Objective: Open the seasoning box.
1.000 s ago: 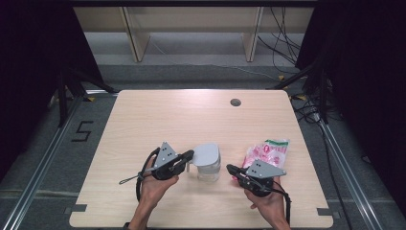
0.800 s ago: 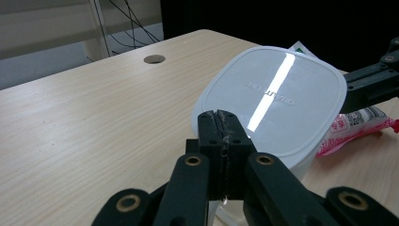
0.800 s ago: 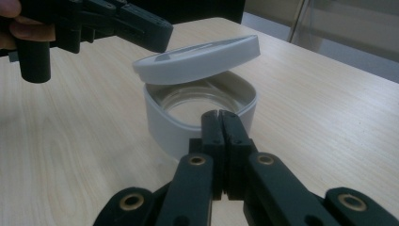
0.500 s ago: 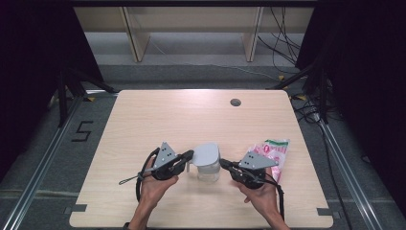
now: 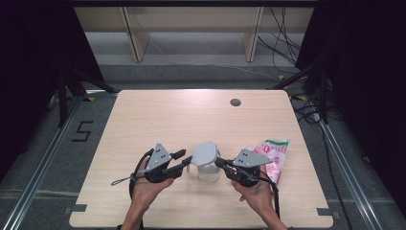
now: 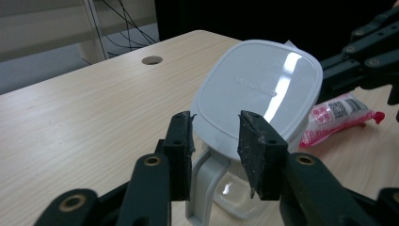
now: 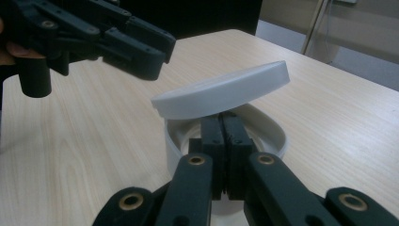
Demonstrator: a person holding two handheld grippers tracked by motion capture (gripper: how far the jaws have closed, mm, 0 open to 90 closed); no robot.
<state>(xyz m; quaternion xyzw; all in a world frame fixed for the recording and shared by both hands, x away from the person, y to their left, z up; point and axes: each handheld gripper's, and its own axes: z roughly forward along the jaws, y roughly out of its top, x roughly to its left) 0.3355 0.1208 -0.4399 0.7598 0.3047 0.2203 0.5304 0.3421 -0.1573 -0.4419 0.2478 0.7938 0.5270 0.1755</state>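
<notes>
A clear jug-like container [image 5: 208, 171] with a grey handle [image 6: 203, 183] stands near the table's front edge. Its grey lid [image 5: 205, 153] sits tilted on top. My left gripper [image 5: 186, 159] is open at the container's left. Its jaws have just been opening, and the handle stands between them [image 6: 214, 141] with the pads off it. My right gripper [image 5: 218, 162] is shut, its tips pushed under the raised lid [image 7: 221, 92] just inside the container's rim [image 7: 273, 129]. The lid rests on those tips [image 7: 223, 123].
A pink and white packet [image 5: 275, 155] lies on the table right of the container, behind my right hand. A round cable hole [image 5: 235, 102] is at the table's back right. Shelving legs stand on the floor beyond the table.
My right gripper moved left to the container and slid under the lid, which now tilts up. My left gripper's jaws opened off the handle.
</notes>
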